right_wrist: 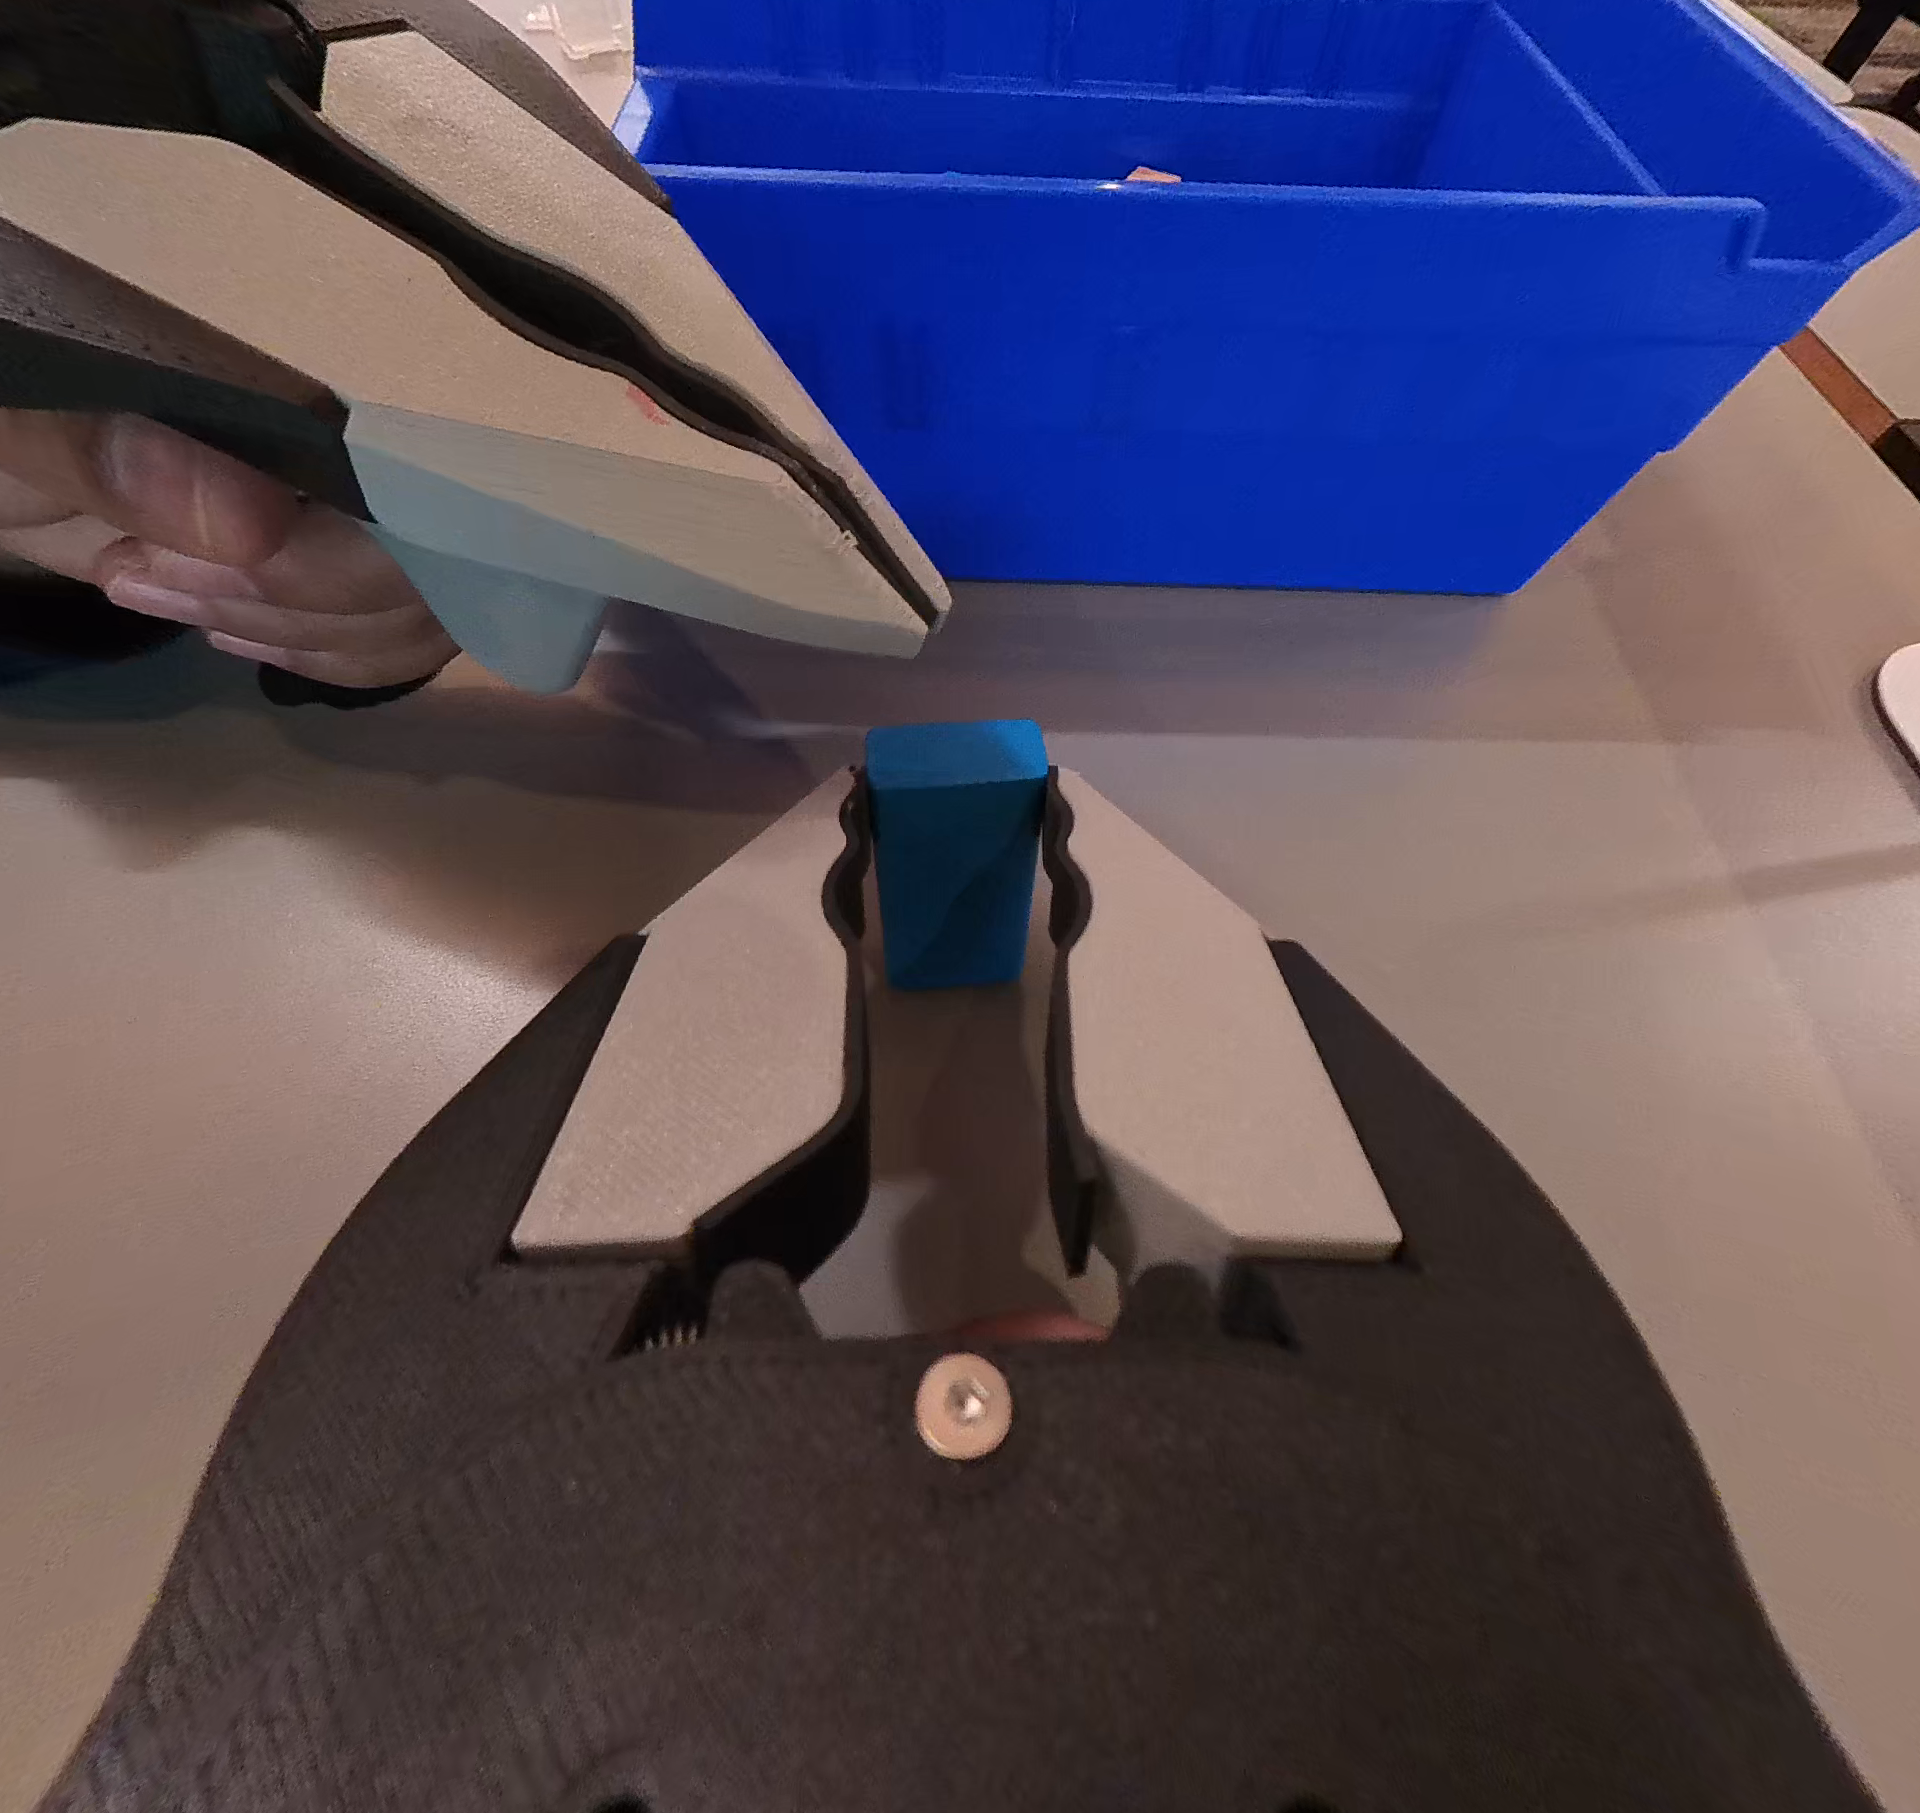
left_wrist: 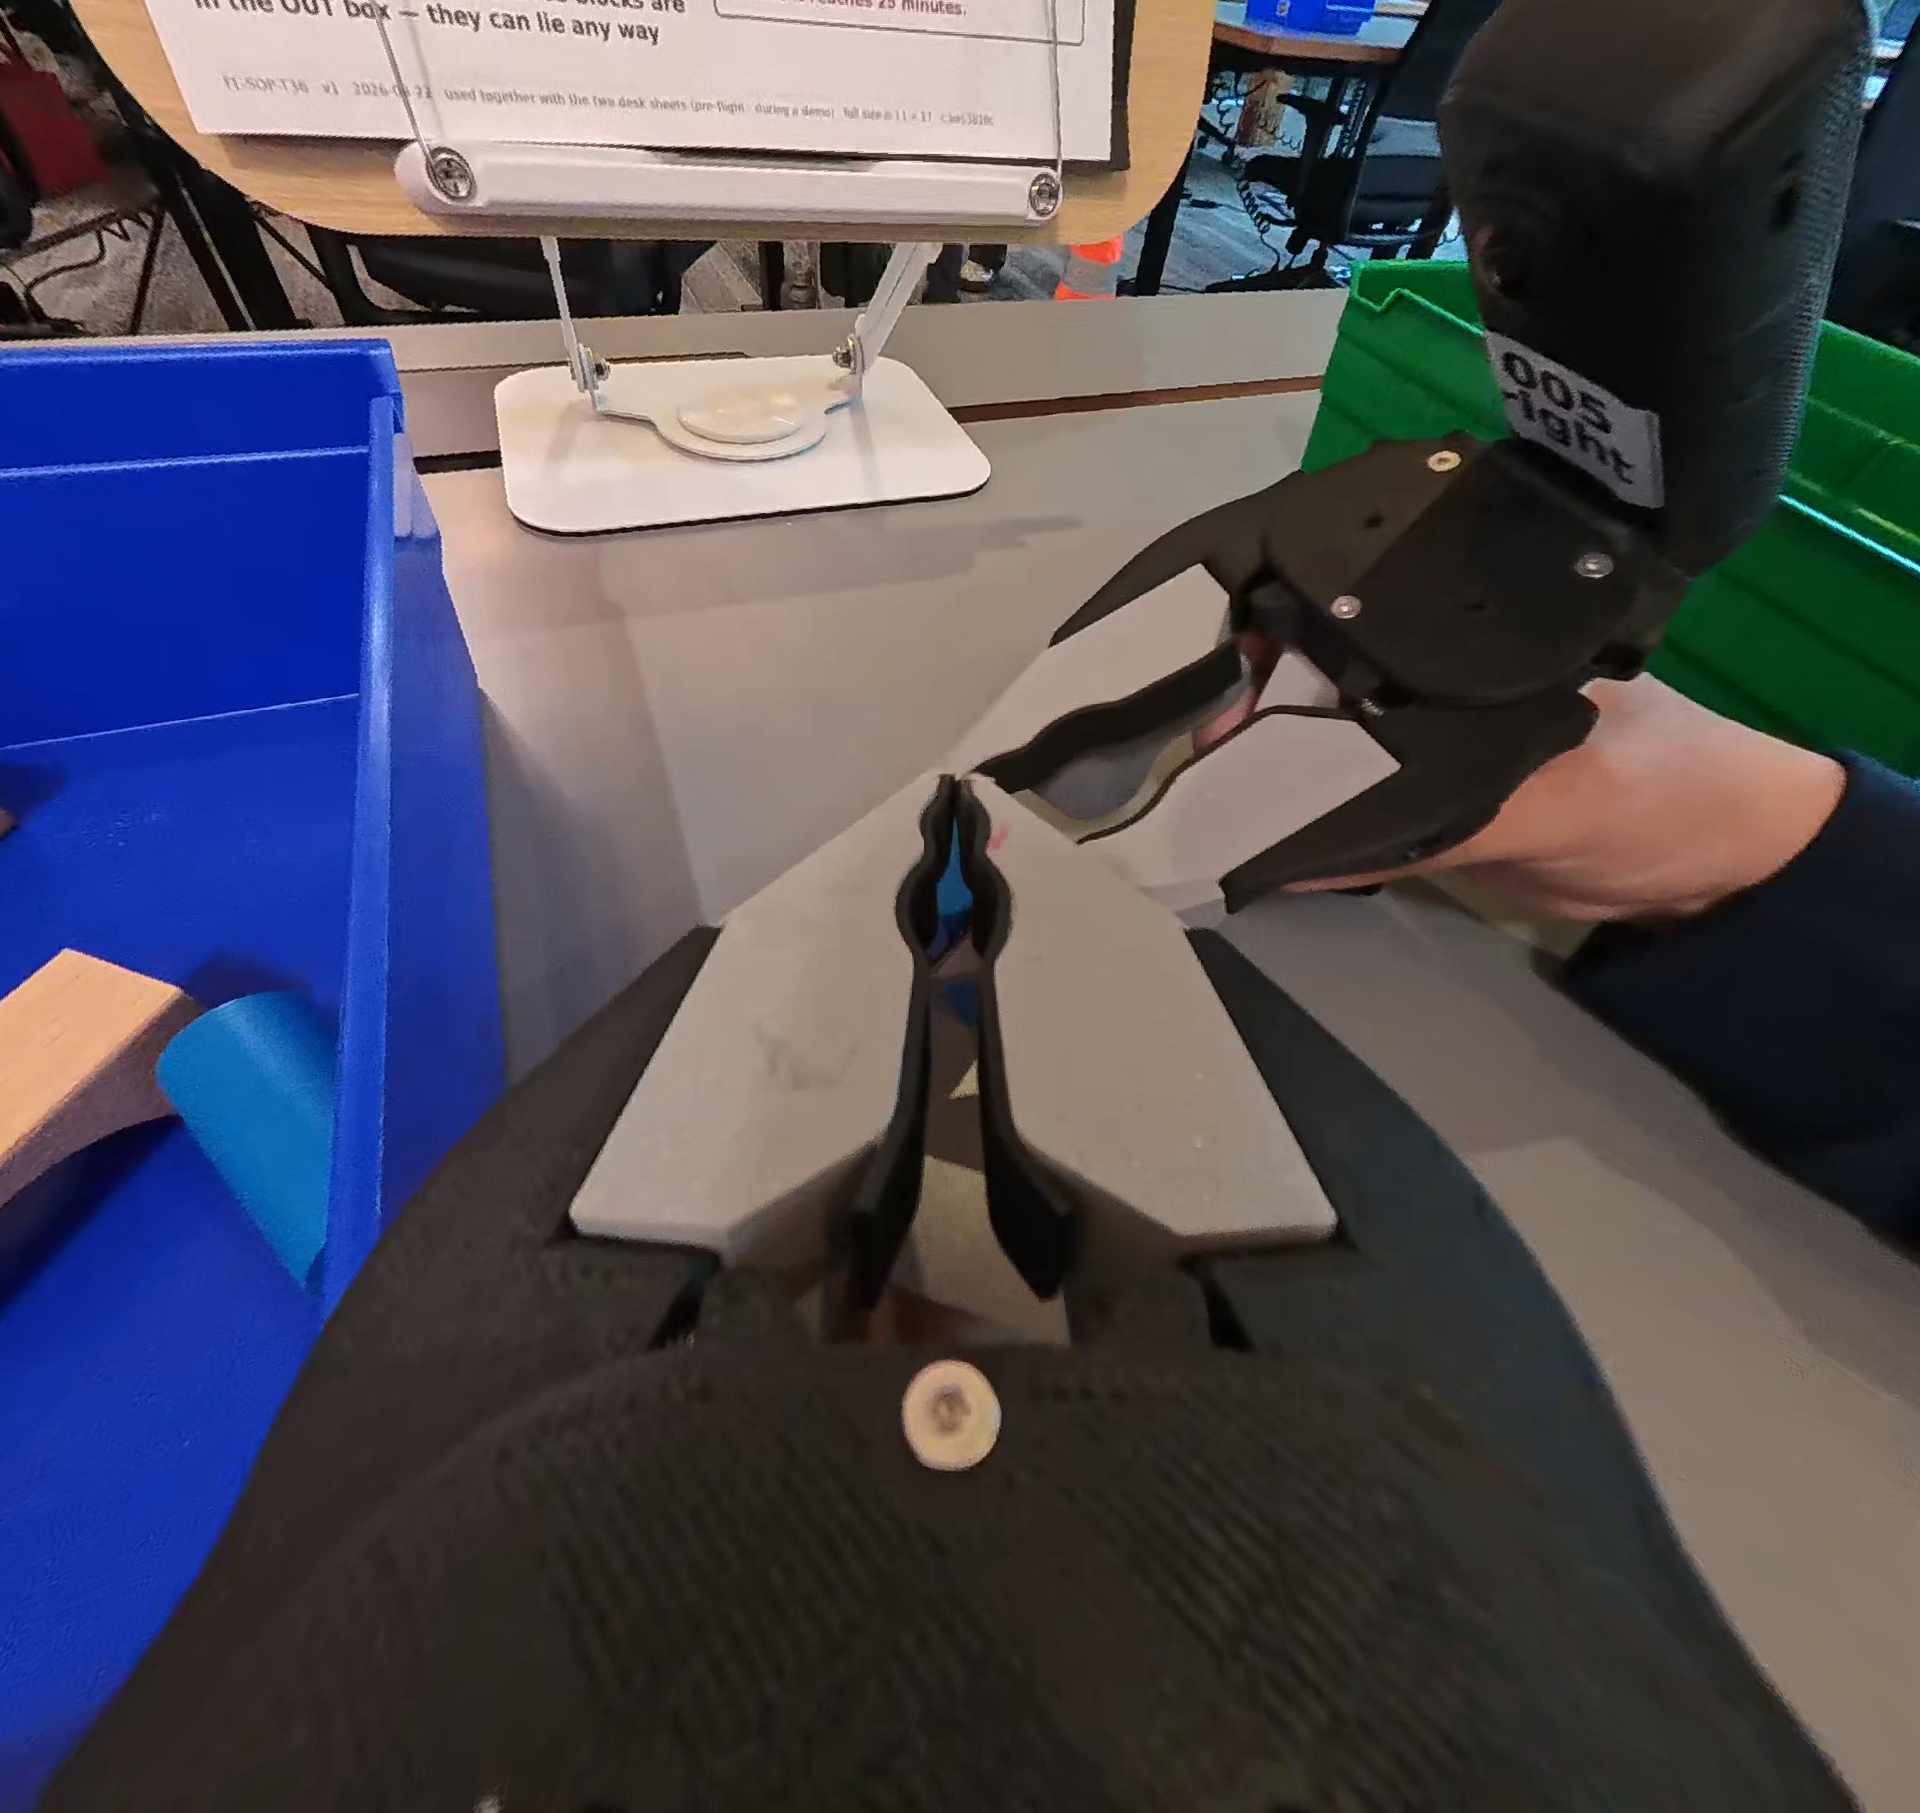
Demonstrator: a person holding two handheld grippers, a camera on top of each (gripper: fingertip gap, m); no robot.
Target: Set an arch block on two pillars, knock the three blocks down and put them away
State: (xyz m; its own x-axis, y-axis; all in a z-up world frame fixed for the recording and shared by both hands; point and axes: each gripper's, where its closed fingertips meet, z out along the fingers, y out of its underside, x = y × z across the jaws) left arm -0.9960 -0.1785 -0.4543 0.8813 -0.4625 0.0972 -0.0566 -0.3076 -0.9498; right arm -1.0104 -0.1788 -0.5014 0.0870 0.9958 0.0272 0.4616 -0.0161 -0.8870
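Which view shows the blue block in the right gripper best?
The right wrist view: the blue block stands in full between the right gripper's pads. The left wrist view shows only a blue sliver behind the shut left gripper.

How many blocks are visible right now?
3: blue pillar clamped in the right gripper; wooden arch and blue block in the blue bin. Others may be hidden.

Left gripper (left_wrist: 951, 797) seen with fingertips pressed together, nothing between the tips. Right gripper (left_wrist: 1101, 849) just ahead-right, hand-held. Blue bin (left_wrist: 384, 620) to the left, containing wooden arch block (left_wrist: 73, 1046) and blue block (left_wrist: 255, 1109). Green bin (left_wrist: 1829, 558) far right.
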